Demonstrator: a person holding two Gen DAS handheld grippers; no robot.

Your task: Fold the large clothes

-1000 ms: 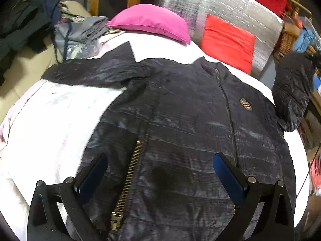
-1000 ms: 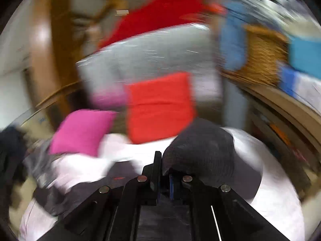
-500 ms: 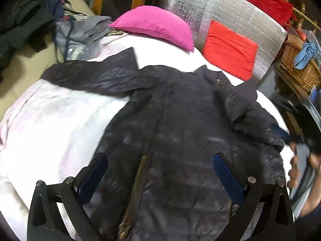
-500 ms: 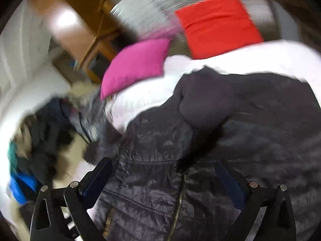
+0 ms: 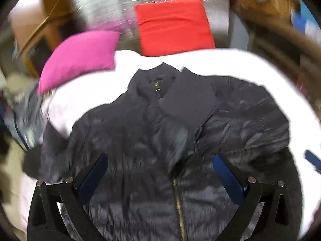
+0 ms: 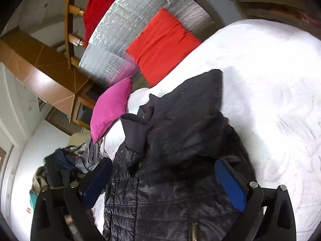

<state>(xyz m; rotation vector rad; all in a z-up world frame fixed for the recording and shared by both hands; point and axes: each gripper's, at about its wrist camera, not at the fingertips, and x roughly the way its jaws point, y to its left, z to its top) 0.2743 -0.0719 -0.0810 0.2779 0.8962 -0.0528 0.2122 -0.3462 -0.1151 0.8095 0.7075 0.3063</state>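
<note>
Both grippers hang over the near end of the bed [image 6: 270, 70], pointed toward the headboard end, the right one rolled so its view tips sideways. The left gripper [image 5: 160, 172] stands released, its blue-padded fingers [image 5: 93, 177] spread wide with nothing between them but air and the cloth below. The right gripper [image 6: 163, 180] is likewise released, its pads [image 6: 230, 186] far apart and empty.

The dark quilted jacket [image 5: 152, 140] lies front-up on the white cover, collar toward the far edge and hem toward the near edge beneath both grippers. Its gold zipper [image 5: 178, 206] runs down between the left gripper's fingers. One sleeve [image 5: 190, 98] is folded in across the chest, its cuff near the collar; the other trails toward the bed's left edge. Whether either gripper touches the fabric I cannot tell.

At the far edge a pink pillow [image 5: 80, 58] and a red cushion [image 5: 172, 26] rest against a silvery quilted panel [image 6: 128, 30]. A heap of clothes [image 6: 66, 160] sits off the left side.
</note>
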